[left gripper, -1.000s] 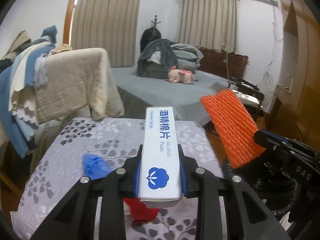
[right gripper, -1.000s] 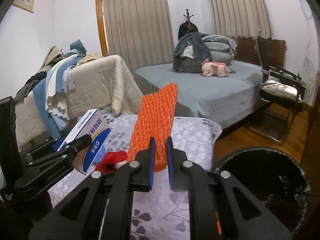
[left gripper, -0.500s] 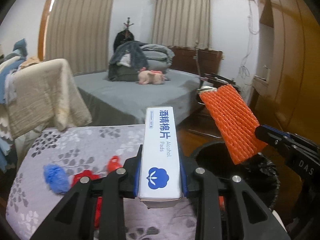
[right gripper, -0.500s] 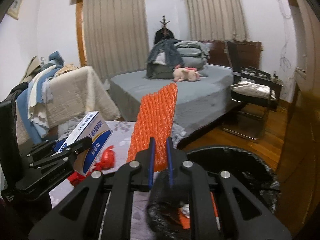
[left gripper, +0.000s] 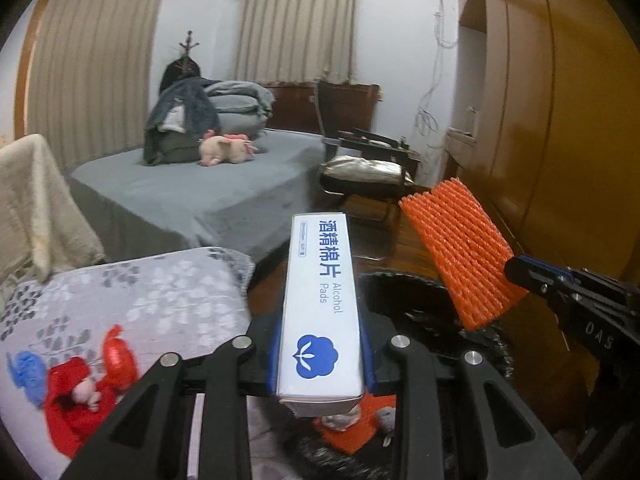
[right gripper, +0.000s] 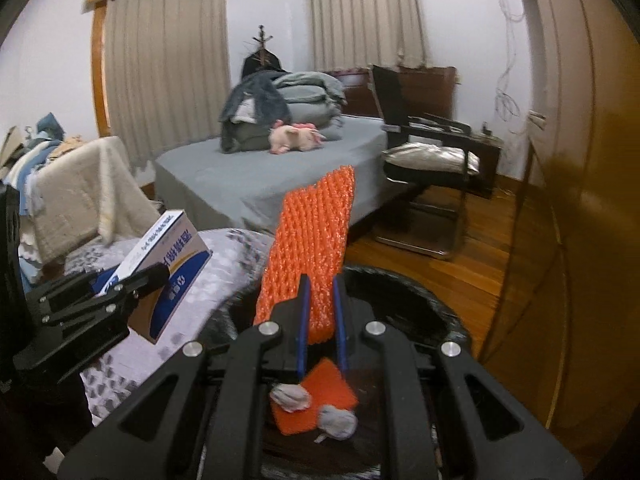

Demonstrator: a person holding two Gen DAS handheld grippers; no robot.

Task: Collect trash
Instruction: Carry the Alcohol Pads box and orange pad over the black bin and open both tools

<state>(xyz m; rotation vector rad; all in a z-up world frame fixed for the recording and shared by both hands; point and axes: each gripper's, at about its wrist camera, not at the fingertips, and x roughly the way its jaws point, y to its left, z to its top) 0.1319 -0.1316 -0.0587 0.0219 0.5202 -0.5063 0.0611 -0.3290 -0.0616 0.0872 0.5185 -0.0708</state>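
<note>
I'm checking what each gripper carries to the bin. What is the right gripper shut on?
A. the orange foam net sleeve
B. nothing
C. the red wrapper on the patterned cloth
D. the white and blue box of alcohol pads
A: in the right wrist view the right gripper clamps the orange foam net sleeve above the black bin, while the left gripper holds the box of alcohol pads.

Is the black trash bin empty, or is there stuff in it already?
Not empty. Inside the black trash bin lie an orange foam piece and two crumpled grey wads.

The bin [right gripper: 440,312] rim is cut off below; red wrappers [left gripper: 80,400] look blurred.
</note>
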